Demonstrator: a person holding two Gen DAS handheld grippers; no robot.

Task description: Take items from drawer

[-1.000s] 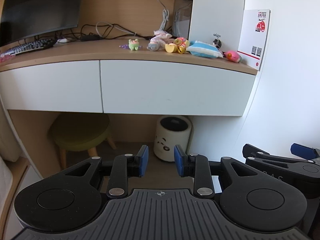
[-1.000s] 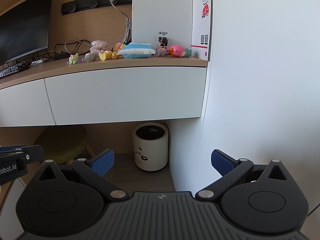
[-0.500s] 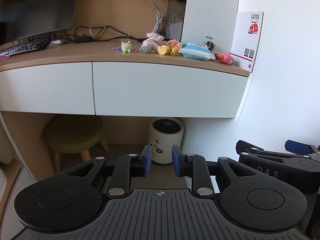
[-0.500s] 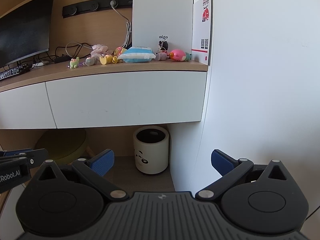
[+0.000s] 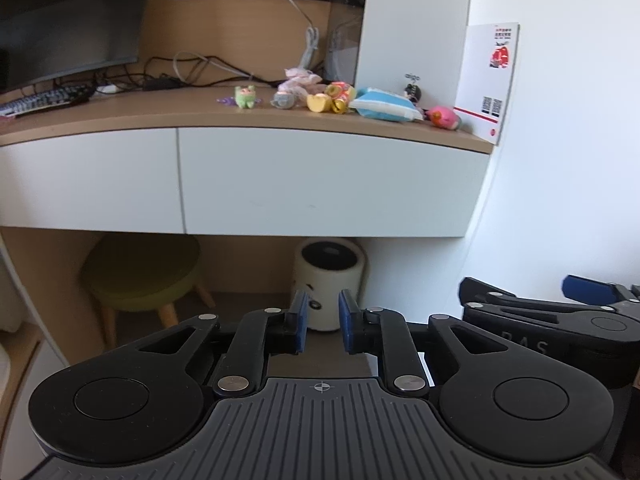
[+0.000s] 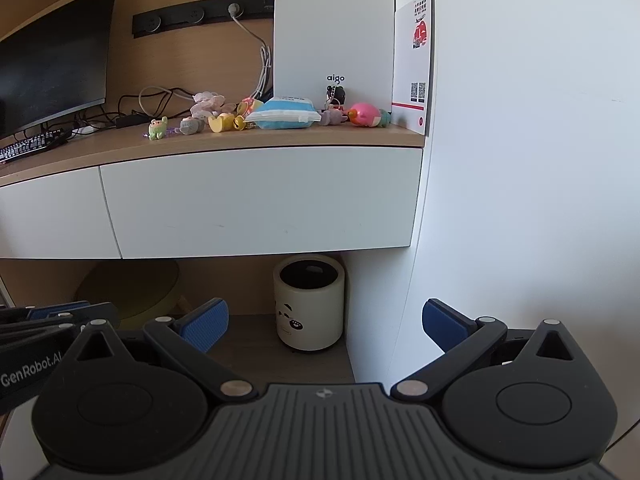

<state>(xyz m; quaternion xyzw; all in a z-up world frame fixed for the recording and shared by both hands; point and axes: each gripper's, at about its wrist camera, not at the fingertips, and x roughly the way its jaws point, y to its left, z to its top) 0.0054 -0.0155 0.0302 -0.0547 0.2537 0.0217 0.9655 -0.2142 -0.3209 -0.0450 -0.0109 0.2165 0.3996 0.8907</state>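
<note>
Drawer [image 6: 260, 200] front shut flush; left hand-held gripper [image 5: 323, 322] nearly closed, right hand-held gripper [image 6: 326, 322] spread wide, both empty.

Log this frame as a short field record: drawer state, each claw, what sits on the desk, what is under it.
drawers: right drawer and left drawer, both fronts flush, closed
left claw: narrow gap between pads, holding nothing, low in front of the desk
right claw: wide open, empty
desk top: small toys, blue tissue pack, keyboard, monitor
under desk: white bin, green stool
task stage: no drawer opened yet
</note>
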